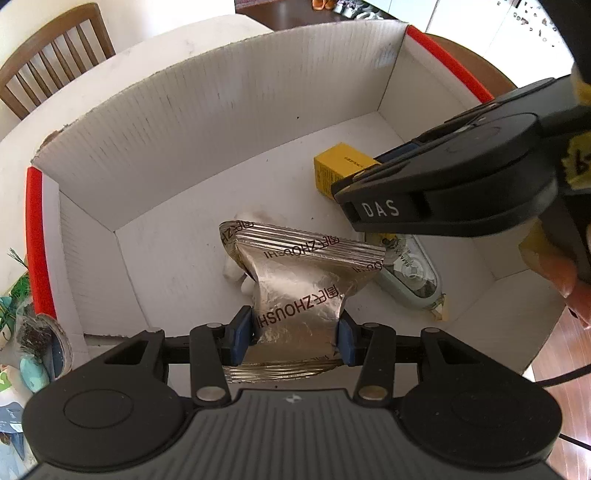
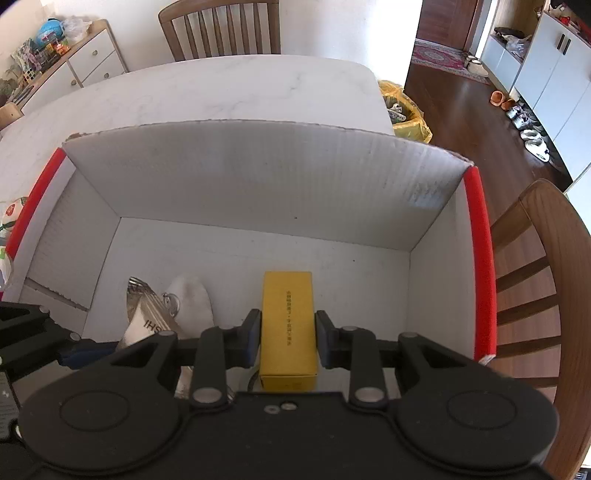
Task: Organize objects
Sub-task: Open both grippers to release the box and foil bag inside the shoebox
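Left claw gripping foil pouch printed "ZHOUSHI", right claw marked "DAS"

This is a home, in its dining area. A white marble-look table stands with wooden slat-back chairs around it. Against the wall a white and wood dresser is piled with toys and clutter. Dark wooden floorboards lead to a patterned rug by a doorway, and shoes and slippers line up beside white cupboards.
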